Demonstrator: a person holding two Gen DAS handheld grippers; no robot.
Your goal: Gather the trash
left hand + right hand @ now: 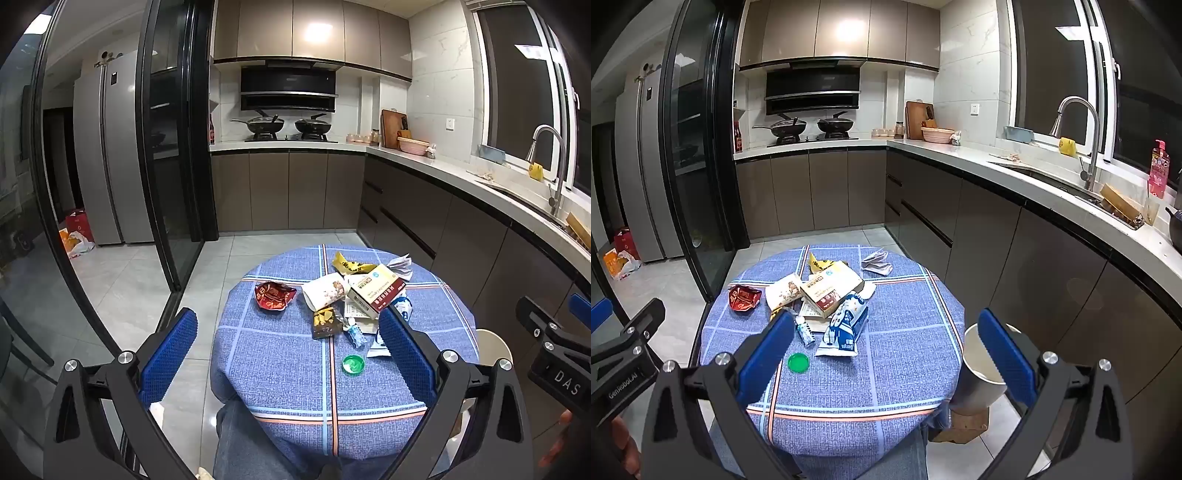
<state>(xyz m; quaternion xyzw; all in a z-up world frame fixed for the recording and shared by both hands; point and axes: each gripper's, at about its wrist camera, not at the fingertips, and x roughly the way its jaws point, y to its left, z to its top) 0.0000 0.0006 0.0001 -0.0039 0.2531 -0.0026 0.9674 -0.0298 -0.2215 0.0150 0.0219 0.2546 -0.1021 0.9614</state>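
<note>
Progress: nothing looks collected yet; all the litter lies on the round table under a blue checked woven cloth point(886, 369), and the white cylindrical bin point(979, 373) beside the table's right edge shows a bare inside as far as I can see.

Left gripper point(288, 354): jaws spread wide, holding nothing, hovering short of the pile, which lies ahead and slightly right of it.

Right gripper point(886, 350): also wide open and empty; the pile sits ahead between its fingers and to its left, the bin just under its right finger.

Left to do: every piece, by my reckoning.

Pile: a stiff rectangular cream-and-red cardboard box point(831, 291) rests on top of a rolled white paper cup sleeve point(783, 291); a soft blue-and-white plastic pouch point(846, 328) sags just beside it.

Loose bits: a crinkled shiny red foil wrapper point(275, 295) to the left; a flat round green plastic lid point(353, 364) nearest both grippers; a crumpled white paper wad point(877, 262) farthest off.
</note>
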